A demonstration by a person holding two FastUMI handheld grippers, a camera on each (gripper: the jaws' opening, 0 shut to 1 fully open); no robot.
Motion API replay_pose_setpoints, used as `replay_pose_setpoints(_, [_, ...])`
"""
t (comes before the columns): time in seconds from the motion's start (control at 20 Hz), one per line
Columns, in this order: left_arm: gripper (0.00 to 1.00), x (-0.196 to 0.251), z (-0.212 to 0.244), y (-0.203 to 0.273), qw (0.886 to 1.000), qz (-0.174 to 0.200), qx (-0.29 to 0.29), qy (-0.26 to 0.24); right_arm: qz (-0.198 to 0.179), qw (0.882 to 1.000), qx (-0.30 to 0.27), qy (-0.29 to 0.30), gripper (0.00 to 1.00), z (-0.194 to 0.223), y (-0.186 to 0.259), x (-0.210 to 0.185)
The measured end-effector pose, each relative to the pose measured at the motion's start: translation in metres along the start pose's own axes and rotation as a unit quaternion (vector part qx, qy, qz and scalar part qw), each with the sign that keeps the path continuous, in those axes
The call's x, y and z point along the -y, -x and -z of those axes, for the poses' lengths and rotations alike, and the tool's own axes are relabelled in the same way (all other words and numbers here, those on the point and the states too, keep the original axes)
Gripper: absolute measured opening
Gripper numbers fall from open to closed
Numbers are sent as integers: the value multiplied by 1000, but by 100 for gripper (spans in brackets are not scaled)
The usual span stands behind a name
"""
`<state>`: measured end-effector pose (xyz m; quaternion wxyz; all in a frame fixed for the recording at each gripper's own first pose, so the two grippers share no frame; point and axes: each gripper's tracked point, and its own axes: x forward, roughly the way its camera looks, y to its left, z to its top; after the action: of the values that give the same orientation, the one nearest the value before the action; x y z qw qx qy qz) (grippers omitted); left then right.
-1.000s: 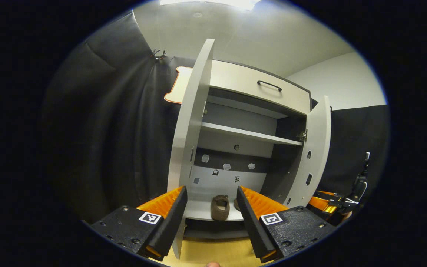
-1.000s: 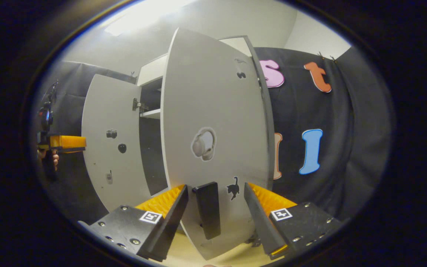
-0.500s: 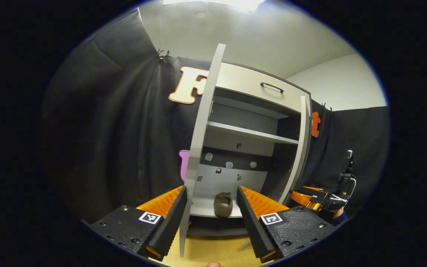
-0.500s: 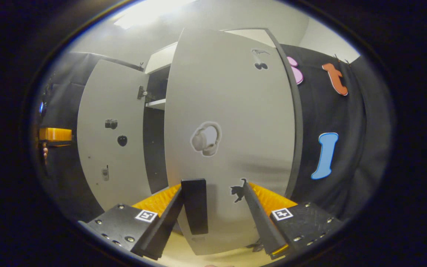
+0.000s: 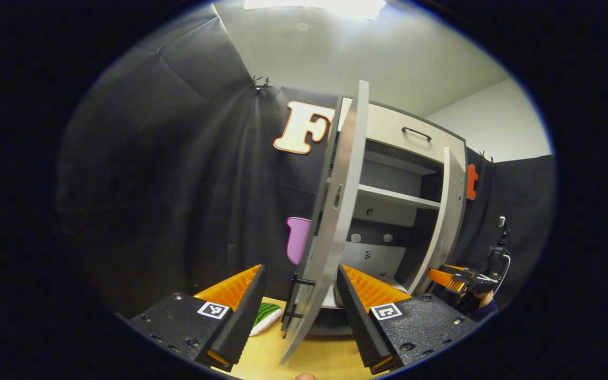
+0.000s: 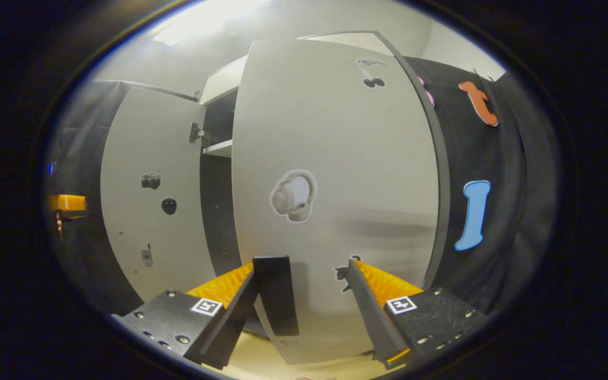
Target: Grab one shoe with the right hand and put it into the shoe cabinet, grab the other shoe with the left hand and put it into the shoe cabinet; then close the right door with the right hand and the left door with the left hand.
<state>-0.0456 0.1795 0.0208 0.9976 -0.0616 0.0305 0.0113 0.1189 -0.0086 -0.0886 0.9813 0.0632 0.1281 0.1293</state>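
Grey laminate shoe cabinet (image 5: 415, 158) stands ahead with both doors ajar; the right door (image 6: 335, 174) fills the right gripper view face-on, its tall axis upright and its dark handle (image 6: 277, 303) just beside one finger of the right gripper (image 6: 301, 311), which is spread wide and empty. Left door (image 5: 335, 221) stands edge-on between the open, empty fingers of the left gripper (image 5: 301, 311). Shoes cannot be made out on the bottom shelf; the right hand looks nearer to pushing.

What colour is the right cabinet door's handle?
Black. The right door's handle shows best in the right gripper view, a dark vertical bar on the pale grey door.

Right door (image 6: 335, 174) further closed, left door (image 5: 330, 227) now edge-on.
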Motion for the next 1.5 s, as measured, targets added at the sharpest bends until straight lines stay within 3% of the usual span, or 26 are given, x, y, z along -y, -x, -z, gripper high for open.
replay_pose_setpoints(0.4, [83, -26, 43, -36, 999, 3, -49, 21, 18, 1000, 5, -3, 97, 0, -17, -4])
replay_pose_setpoints(0.75, [83, -19, 60, -57, 995, 63, -67, 39, 33, 999, 4, -11, 97, 5, -30, -6])
replay_pose_setpoints(0.9, [82, -21, 65, -62, 994, 72, -74, 38, 39, 999, 4, -15, 97, 6, -33, -5])
replay_pose_setpoints(0.95, [77, -20, 65, -62, 994, 77, -73, 41, 41, 999, 5, -17, 97, 5, -33, -5])
replay_pose_setpoints(1.05, [81, -17, 65, -62, 993, 85, -73, 45, 47, 999, 6, -19, 97, 7, -33, -5])
replay_pose_setpoints(1.15, [80, -11, 65, -62, 992, 93, -74, 42, 52, 998, 7, -17, 97, 7, -32, -6])
replay_pose_setpoints(1.2, [72, -8, 66, -62, 992, 96, -74, 37, 54, 998, 6, -14, 97, 8, -30, -7])
replay_pose_setpoints(1.25, [72, -6, 65, -62, 992, 98, -73, 32, 54, 998, 5, -11, 97, 9, -29, -7])
replay_pose_setpoints(1.3, [84, -4, 65, -62, 992, 99, -73, 27, 54, 998, 5, -8, 97, 11, -26, -6])
replay_pose_setpoints(1.4, [71, 1, 67, -62, 991, 105, -75, 23, 53, 999, 3, -7, 97, 12, -22, -7])
replay_pose_setpoints(1.45, [77, 5, 67, -63, 991, 109, -76, 23, 52, 999, 3, -8, 97, 12, -19, -7])
replay_pose_setpoints(1.5, [77, 10, 69, -63, 990, 115, -78, 25, 51, 999, 4, -10, 97, 11, -17, -7])
